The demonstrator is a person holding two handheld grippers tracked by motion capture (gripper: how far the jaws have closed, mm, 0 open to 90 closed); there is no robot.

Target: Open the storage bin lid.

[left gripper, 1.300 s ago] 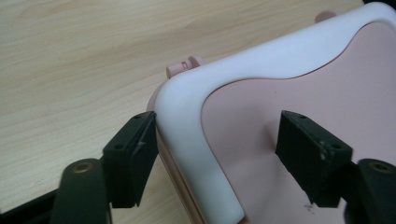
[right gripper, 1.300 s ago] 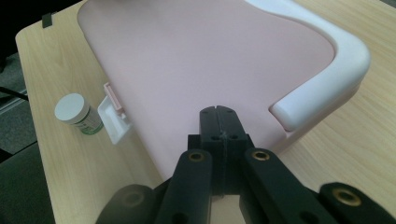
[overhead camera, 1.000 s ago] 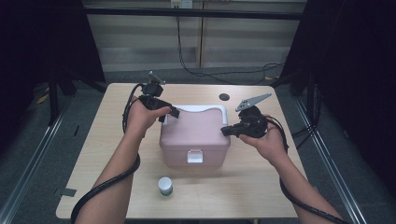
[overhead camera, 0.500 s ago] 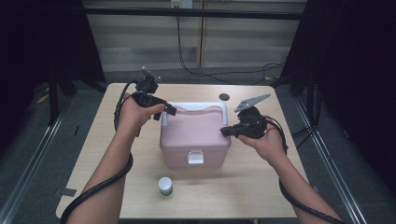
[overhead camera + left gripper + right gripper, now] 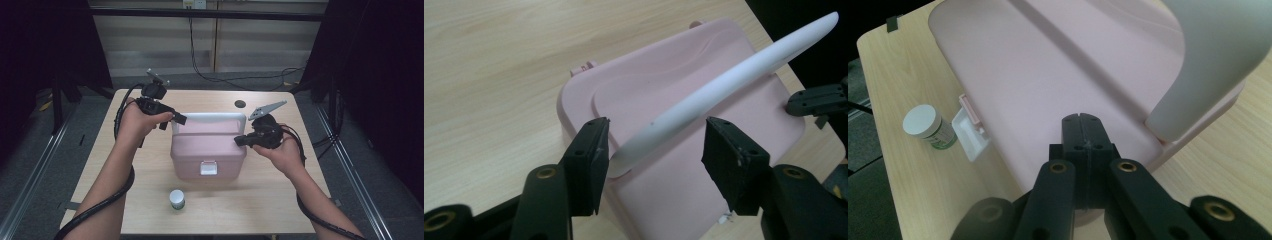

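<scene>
The pale pink plastic box with rounded corners (image 5: pixel 208 150) sits in the middle of the light wooden table (image 5: pixel 300 200), its lid down and its small white front latch (image 5: pixel 208 167) facing me. Its long white curved carrying handle (image 5: pixel 724 80) is raised off the lid at an angle.

In the left gripper view, my left gripper (image 5: pixel 654 150) has its 2 jaws on either side of that handle near its hinge end. They have just been closing in, with the handle between them. The left-hand pad is just beside the handle, though I cannot tell if it touches; the right-hand pad stands clear of it. From the high view, this gripper (image 5: pixel 172 119) is at the box's far left corner.

My right gripper (image 5: pixel 1083 135) has its 2 jaws pressed fully together with nothing between them, the tips over the pink lid near the box's right edge (image 5: pixel 241 141).

A small white-capped bottle with a green label (image 5: pixel 176 198) stands on the table in front of the box, well apart from both grippers.
</scene>
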